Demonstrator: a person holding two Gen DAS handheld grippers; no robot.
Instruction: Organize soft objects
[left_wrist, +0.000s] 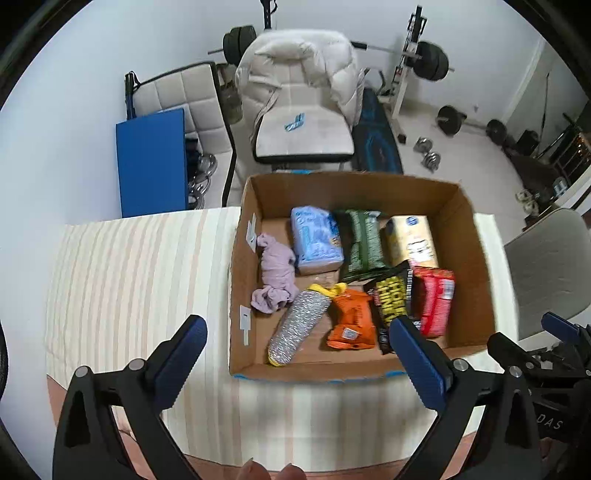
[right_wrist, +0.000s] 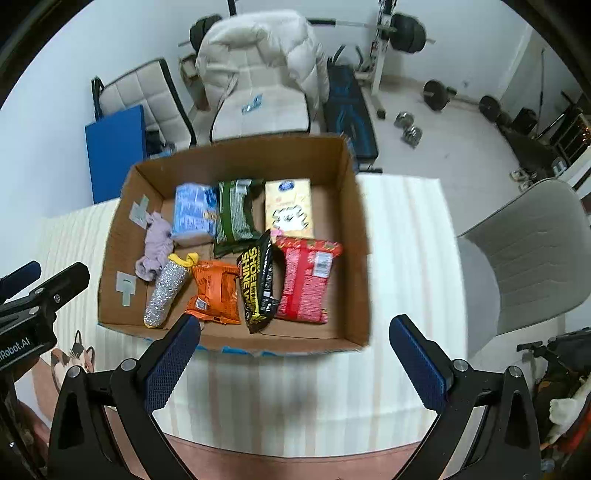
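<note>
One cardboard box (right_wrist: 236, 158) on the striped bench (right_wrist: 406, 258), eight soft things inside, counted left to right. Back row, roughly 10 to 1 o'clock from box centre: one crumpled lilac cloth (right_wrist: 157, 245), one light blue pack (right_wrist: 195, 214), one dark green pack (right_wrist: 234, 216), one pale yellow pack (right_wrist: 289, 208) with a cartoon cat on it. Front row, 7 to 4 o'clock: one silver glittery pouch (right_wrist: 166, 293) with a yellow tip, one orange pack (right_wrist: 218, 291), one black pack (right_wrist: 258, 282) reading "SHOE SHINE W..." in yellow, one red pack (right_wrist: 308, 280) with a barcode label.

Left claw (left_wrist: 295, 336) spread wide, nothing between the blue pads, hanging above the box's near edge; silver pouch and orange pack at about 12 o'clock between the fingers, black pack right behind the right pad. Right claw (right_wrist: 295, 336) also gaping wide and empty, above the near wall of the box, orange, black and red packs at 12 o'clock just past the fingers. Nothing touched by either one.

Readable writing otherwise: "...Robot.AI" on the left tool's body in the right wrist view. Text on remaining packs too blurry to read.
</note>
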